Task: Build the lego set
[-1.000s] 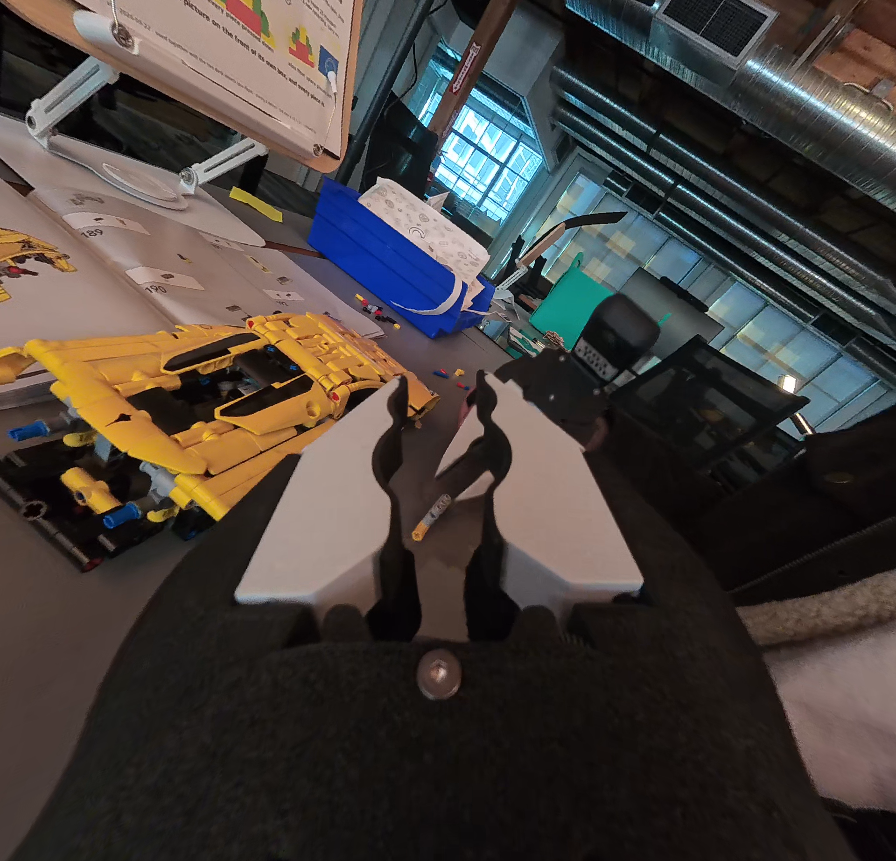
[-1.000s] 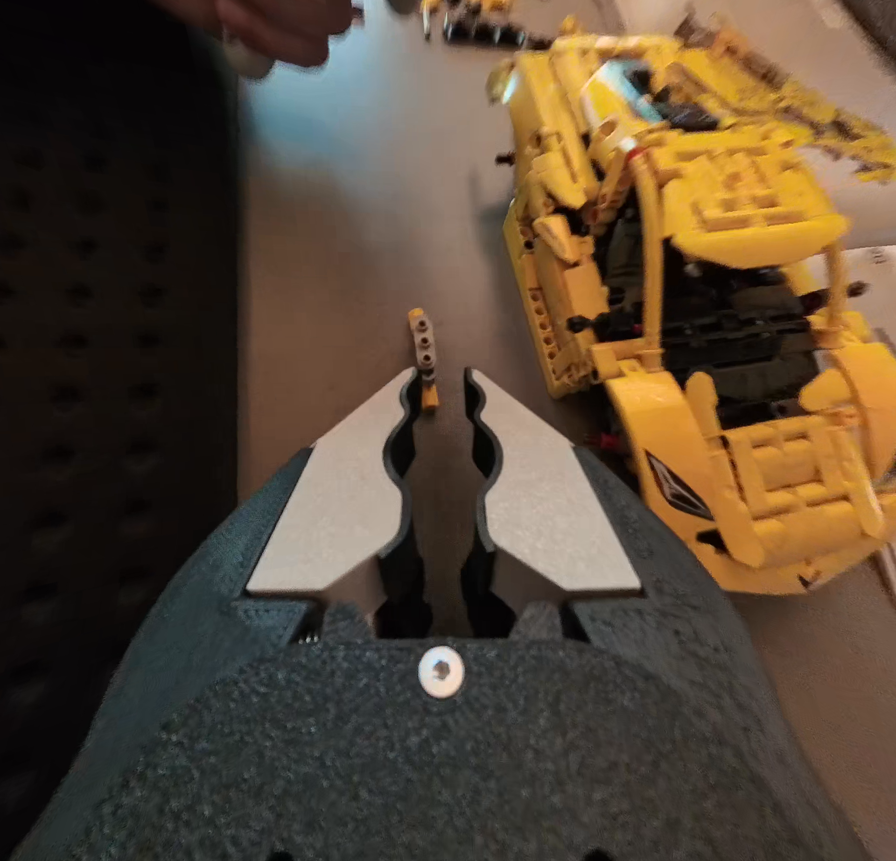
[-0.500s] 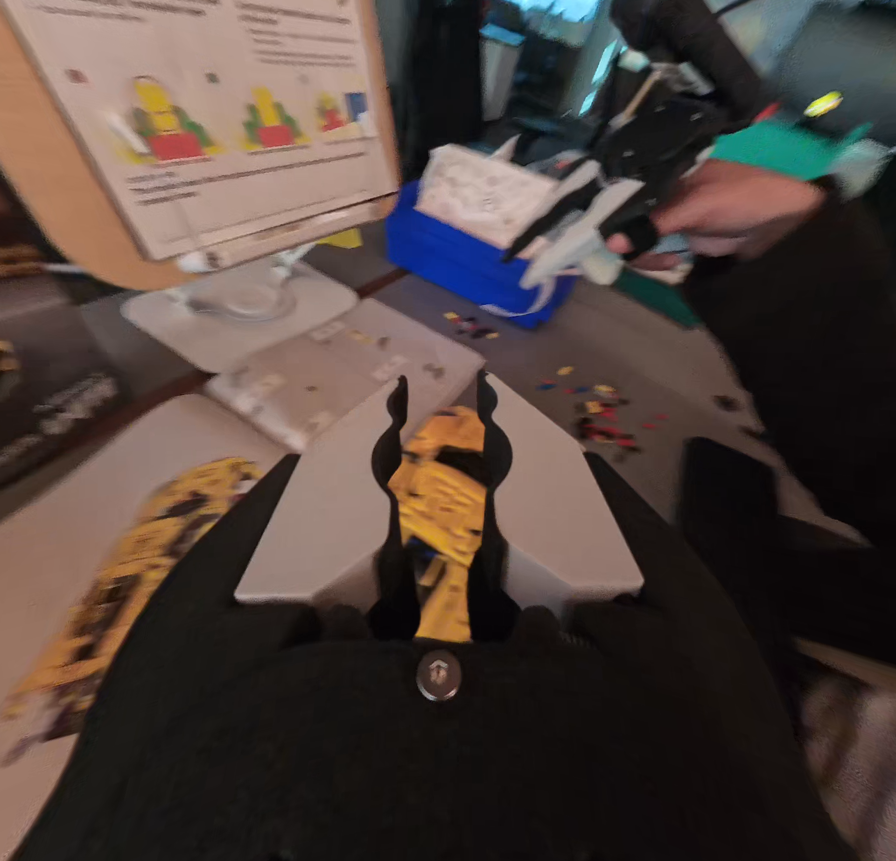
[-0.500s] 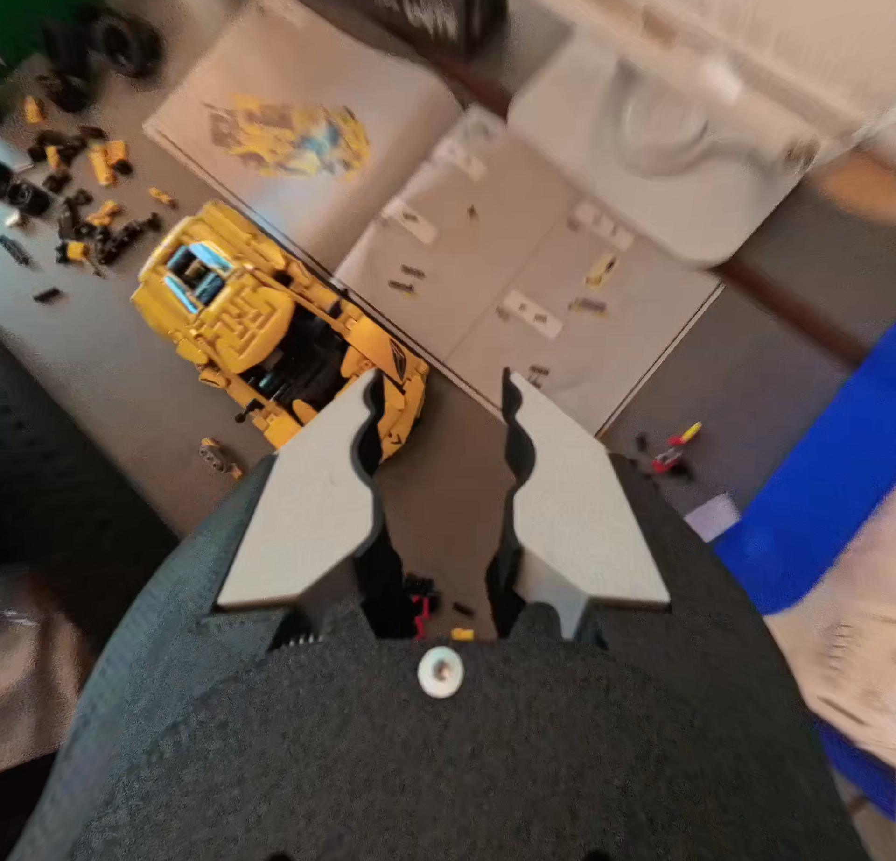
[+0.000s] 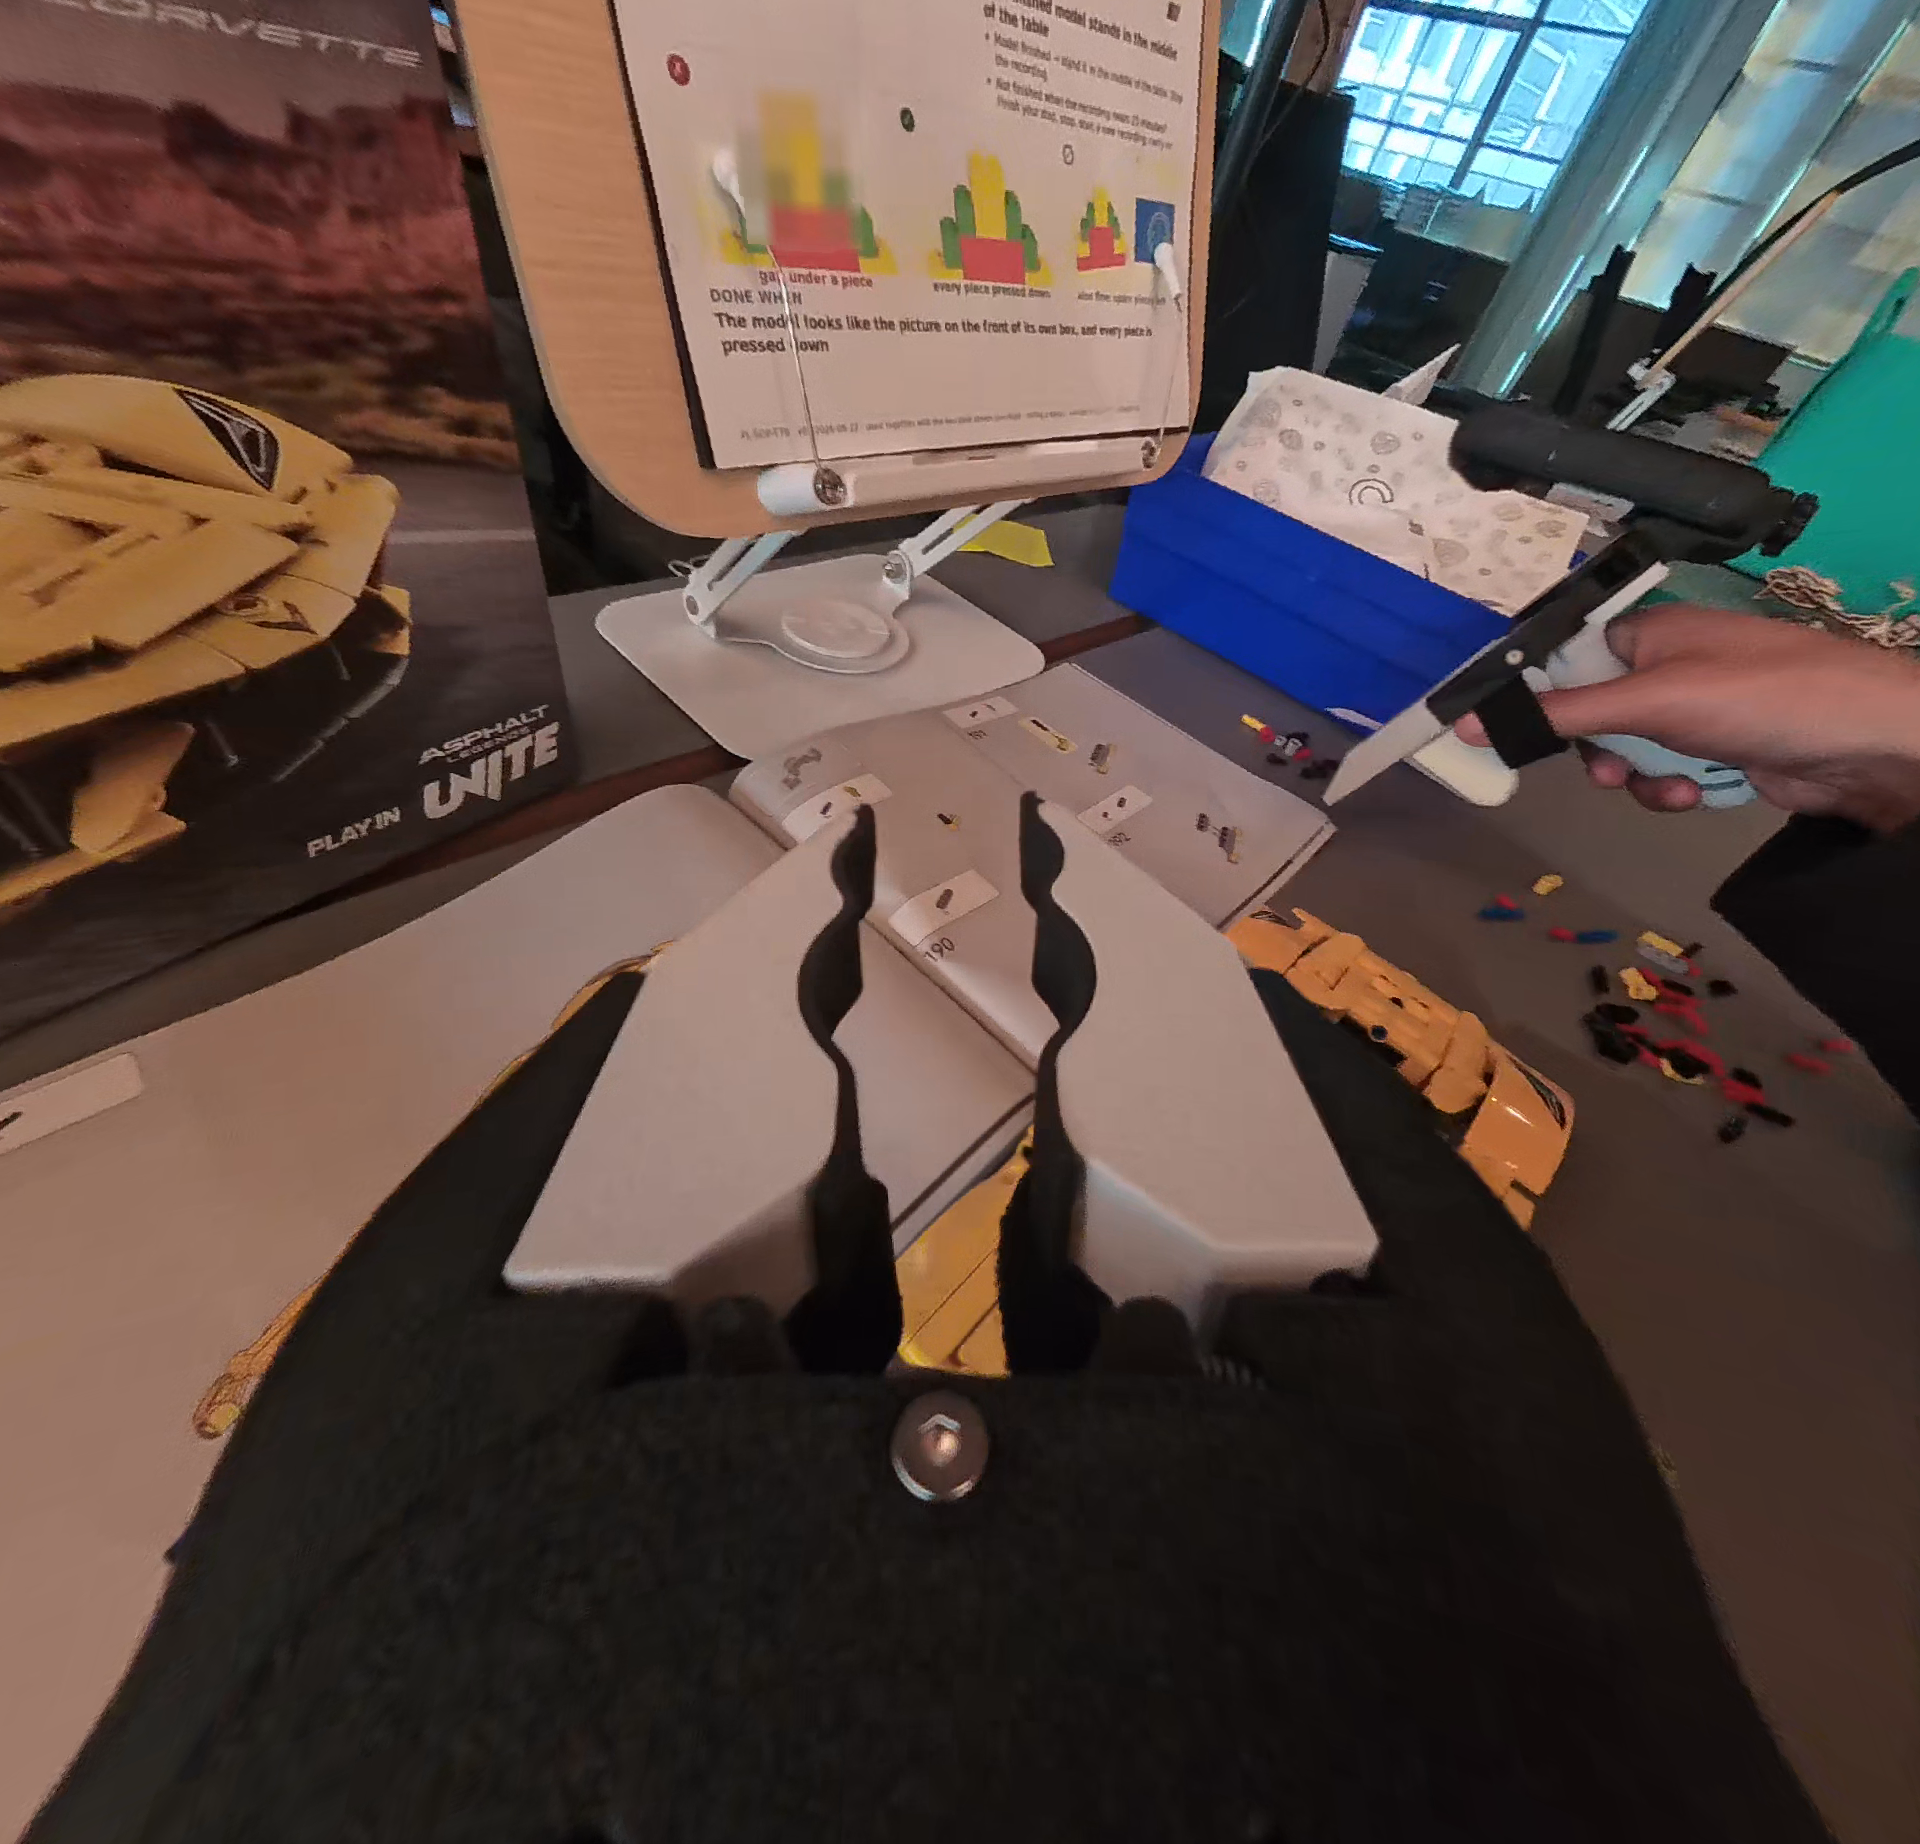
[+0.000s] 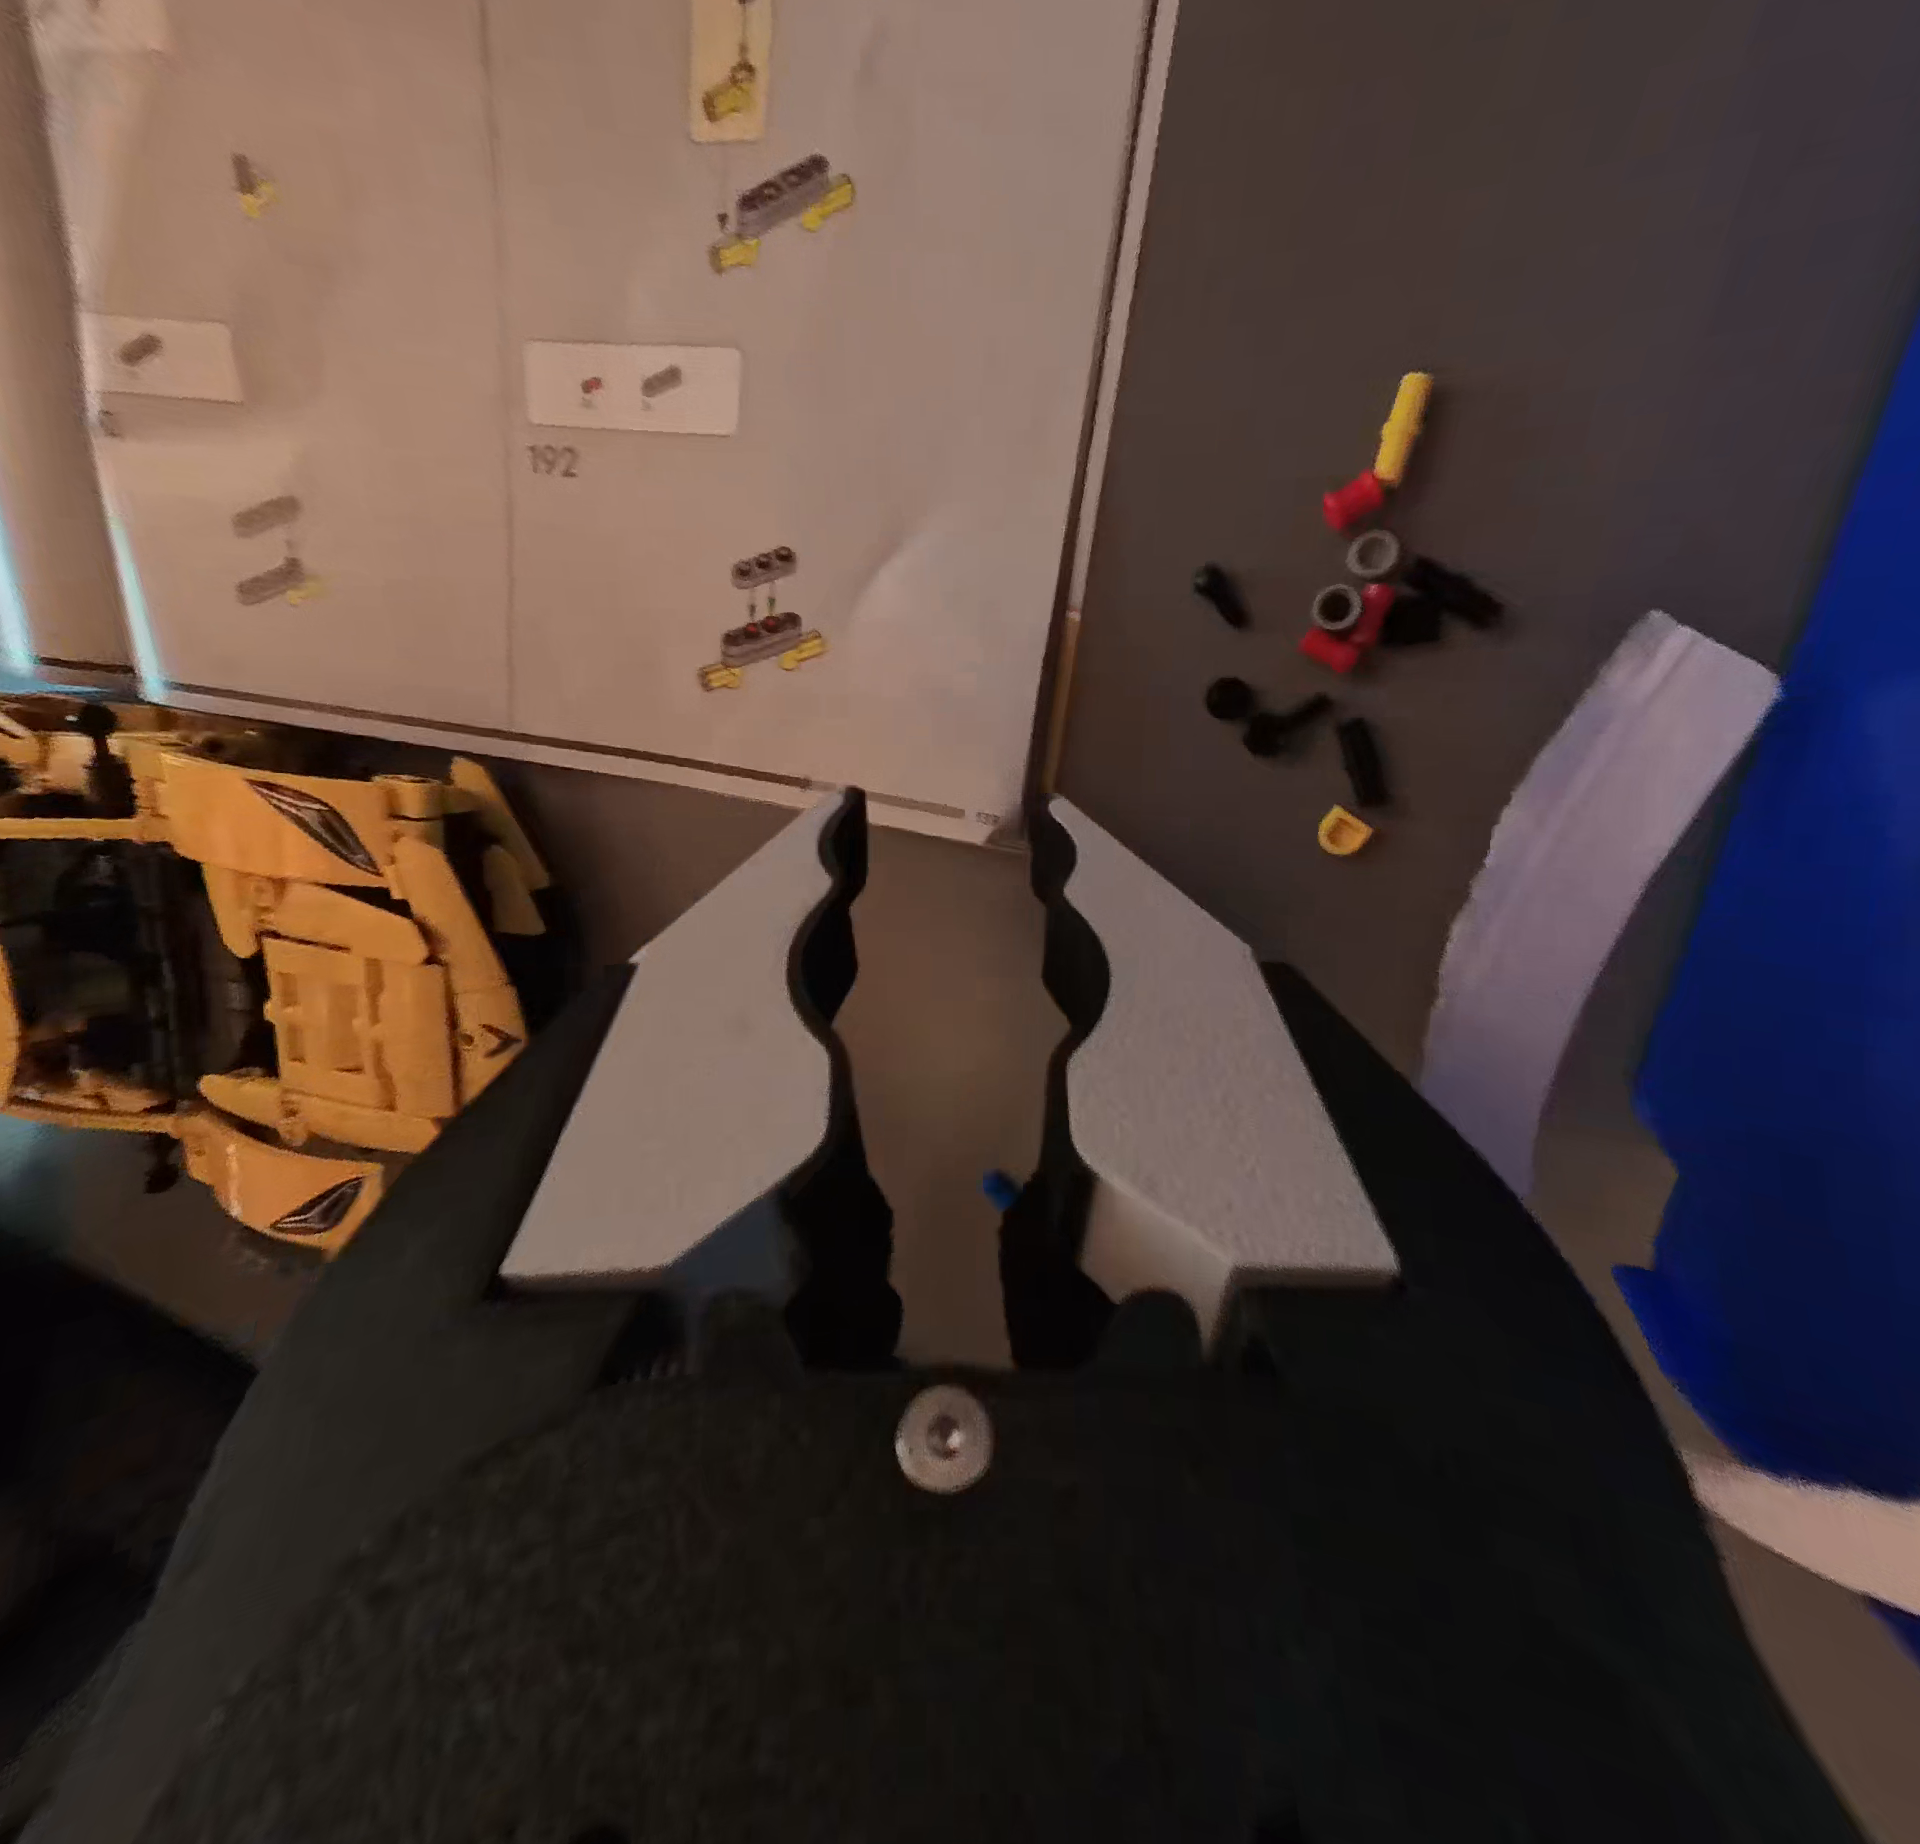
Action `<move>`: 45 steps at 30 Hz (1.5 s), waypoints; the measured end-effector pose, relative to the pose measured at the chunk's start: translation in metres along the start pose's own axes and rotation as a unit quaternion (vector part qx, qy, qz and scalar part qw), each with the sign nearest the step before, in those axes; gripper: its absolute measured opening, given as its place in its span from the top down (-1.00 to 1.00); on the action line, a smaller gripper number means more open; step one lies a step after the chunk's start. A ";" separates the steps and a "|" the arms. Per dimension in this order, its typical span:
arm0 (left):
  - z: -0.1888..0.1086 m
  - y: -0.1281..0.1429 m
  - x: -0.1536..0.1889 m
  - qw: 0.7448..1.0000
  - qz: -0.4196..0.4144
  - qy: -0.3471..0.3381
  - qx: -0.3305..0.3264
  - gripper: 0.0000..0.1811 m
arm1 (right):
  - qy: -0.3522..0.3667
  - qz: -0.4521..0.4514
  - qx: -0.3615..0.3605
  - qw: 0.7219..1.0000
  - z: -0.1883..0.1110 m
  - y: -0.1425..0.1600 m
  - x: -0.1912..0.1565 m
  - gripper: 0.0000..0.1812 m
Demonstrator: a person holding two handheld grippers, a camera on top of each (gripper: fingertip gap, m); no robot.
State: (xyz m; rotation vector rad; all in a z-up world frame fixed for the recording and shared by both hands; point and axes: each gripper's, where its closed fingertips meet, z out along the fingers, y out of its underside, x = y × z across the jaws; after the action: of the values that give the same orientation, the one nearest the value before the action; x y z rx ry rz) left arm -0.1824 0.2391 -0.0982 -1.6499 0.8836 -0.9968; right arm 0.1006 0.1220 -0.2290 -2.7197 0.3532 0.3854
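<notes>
The yellow lego car (image 5: 1392, 1046) lies on the grey table, mostly hidden under my left gripper (image 5: 945, 812), which hovers above it, open and empty, pointing at the open instruction booklet (image 5: 1101, 755). My right gripper (image 6: 945, 812) is open and empty above the table at the booklet's (image 6: 623, 340) near right corner. The car (image 6: 312, 984) is to its left. A cluster of small black, red, grey and yellow pieces (image 6: 1351, 610) lies ahead to its right. A small blue pin (image 6: 995, 1186) shows on the table between its jaws. The right gripper (image 5: 1382, 755) also shows in the left wrist view, held by a hand.
A blue bin (image 5: 1278, 589) holding a paper bag stands at the back right, close on the right in the right wrist view (image 6: 1818, 963). The set's box (image 5: 208, 444) and a sheet stand (image 5: 883, 236) are behind the booklet. Loose small pieces (image 5: 1662, 1015) are scattered right of the car. The tips of one gripper are about 35 cm away from the tips of the other.
My left gripper swung from beside the car to above it, facing the booklet. My right gripper left the small yellow-grey piece by the car, opened wider, and moved to the booklet's corner near the bin.
</notes>
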 end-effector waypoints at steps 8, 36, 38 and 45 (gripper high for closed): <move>0.005 0.008 0.003 1.000 0.016 -0.001 -0.018 0.73 | -0.020 0.013 -0.018 1.000 0.010 0.006 0.000 0.67; 0.013 0.022 0.005 0.999 0.017 0.009 -0.043 0.74 | -0.026 0.006 -0.019 0.999 0.007 0.007 -0.001 1.00; 0.014 0.023 0.006 0.999 0.018 0.009 -0.043 0.74 | -0.018 0.000 -0.027 0.999 0.008 0.009 0.001 1.00; 0.016 0.025 0.013 0.998 -0.001 0.026 -0.049 0.73 | 0.005 -0.071 -0.015 0.997 -0.007 0.002 -0.016 1.00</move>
State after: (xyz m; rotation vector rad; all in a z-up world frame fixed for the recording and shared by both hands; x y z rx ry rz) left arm -0.1652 0.2272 -0.1227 -1.7137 0.9805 -1.0155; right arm 0.0868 0.1209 -0.2187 -2.7554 0.1567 0.3397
